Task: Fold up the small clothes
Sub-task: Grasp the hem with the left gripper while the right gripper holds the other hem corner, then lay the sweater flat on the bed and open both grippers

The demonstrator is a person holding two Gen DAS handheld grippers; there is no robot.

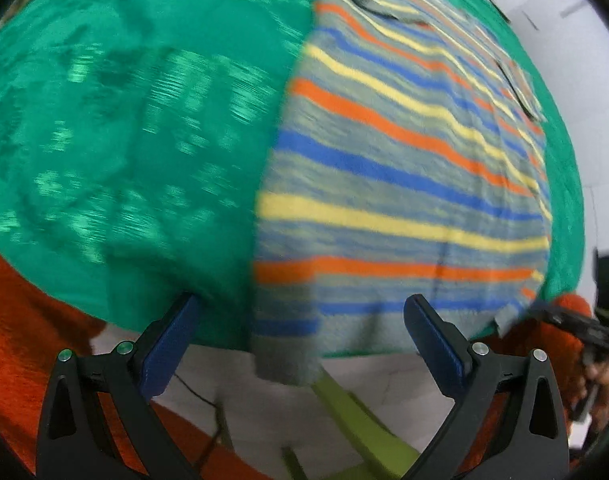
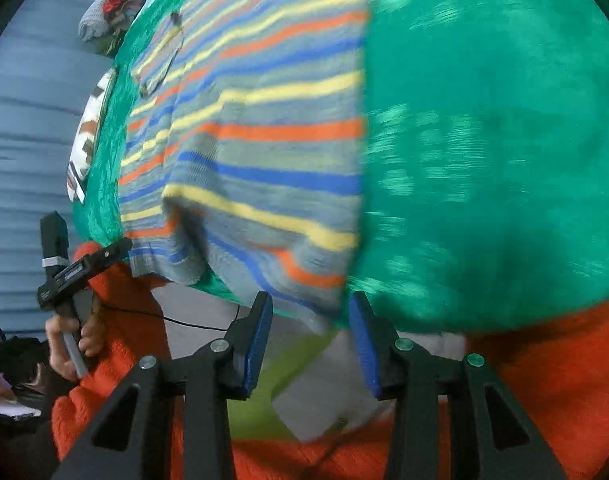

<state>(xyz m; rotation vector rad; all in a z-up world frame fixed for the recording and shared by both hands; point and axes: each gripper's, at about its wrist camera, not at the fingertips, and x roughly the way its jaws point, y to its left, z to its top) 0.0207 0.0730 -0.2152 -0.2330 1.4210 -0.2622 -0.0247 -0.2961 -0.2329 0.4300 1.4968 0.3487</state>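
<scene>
A grey knitted sweater striped in blue, yellow and orange (image 1: 404,184) lies spread on a green patterned tablecloth (image 1: 136,128), its hem hanging over the near table edge. The left gripper (image 1: 300,320) hangs released, fingers wide apart at that hem. The right gripper (image 2: 310,312), also unclenched, brackets the sweater's lower corner. Only the right wrist view shows the person's left hand (image 2: 70,344) and orange knit sleeve (image 2: 120,320).
</scene>
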